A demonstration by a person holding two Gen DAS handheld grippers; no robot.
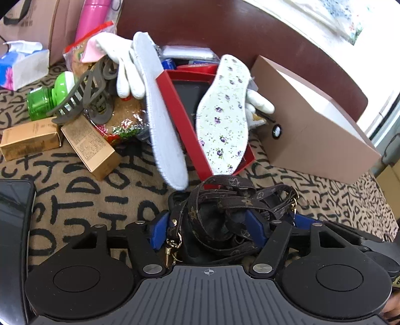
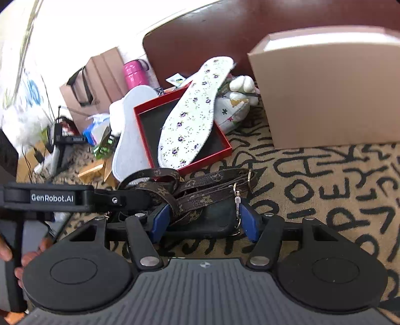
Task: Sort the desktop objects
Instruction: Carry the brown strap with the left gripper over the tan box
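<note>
A small black pouch (image 1: 212, 225) with a tangled brown monogram strap (image 1: 232, 192) lies on the patterned cloth. My left gripper (image 1: 207, 230) has its blue pads on either side of the pouch and strap, closed on them. My right gripper (image 2: 202, 220) also clamps the pouch (image 2: 212, 220) between its pads, the strap (image 2: 195, 190) draped over it. The left gripper body (image 2: 52, 197) shows at the left of the right wrist view. Behind stand a red tray (image 1: 185, 120), a floral insole (image 1: 222, 117) leaning in it, and a grey insole (image 1: 160, 117).
A tan box (image 1: 312, 125) stands at the right. At the left lie two gold cartons (image 1: 32, 140), a green jar (image 1: 47, 97), a grey hair claw (image 1: 85, 97), white gloves (image 1: 120, 65), a tissue pack (image 1: 20, 67) and a pink bottle (image 1: 92, 17). A dark tablet (image 1: 12, 225) lies near left.
</note>
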